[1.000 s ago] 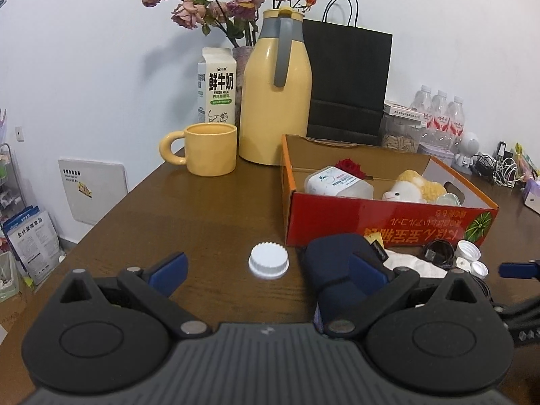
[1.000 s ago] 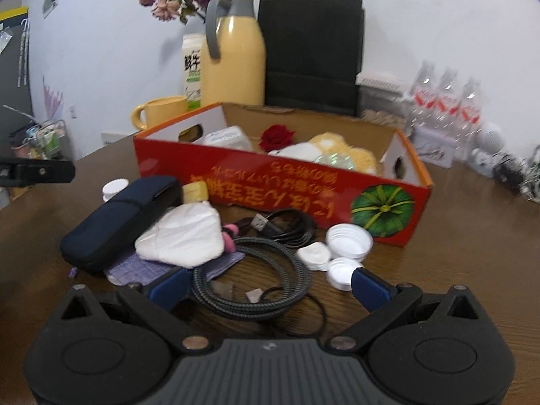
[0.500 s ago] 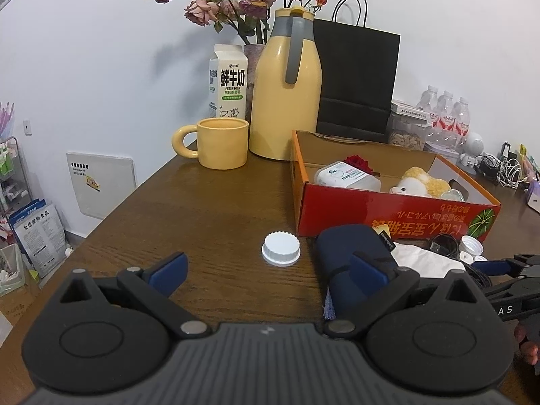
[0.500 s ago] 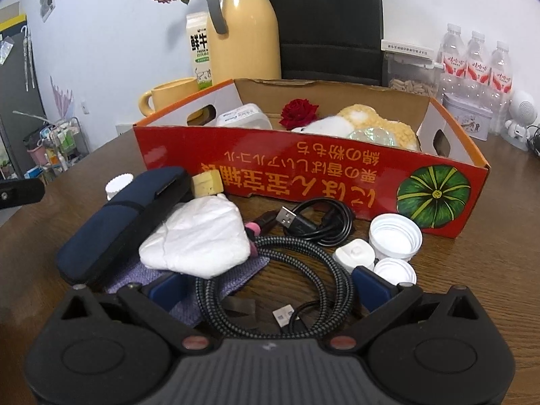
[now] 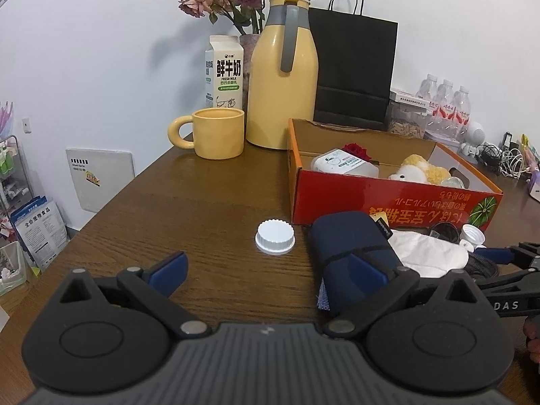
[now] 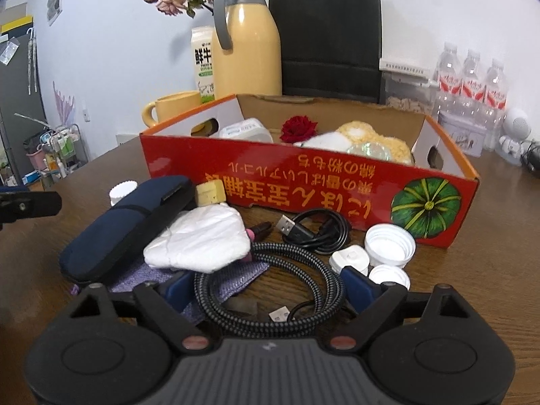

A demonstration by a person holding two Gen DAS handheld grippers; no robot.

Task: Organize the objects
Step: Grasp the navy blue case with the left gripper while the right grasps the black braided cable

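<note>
box (image 6: 337, 199) at frame centre holds a few items; pouch (image 6: 114, 226), cables, caps still outside. right gripper (image 6: 266, 287) closing around cable (image 6: 270, 283), not yet gripping; left gripper (image 5: 266, 270) released.

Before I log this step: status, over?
Right tool closing around braided cable, not yet gripping. Left tool open, empty. Cloth overlaps the cable.
</note>
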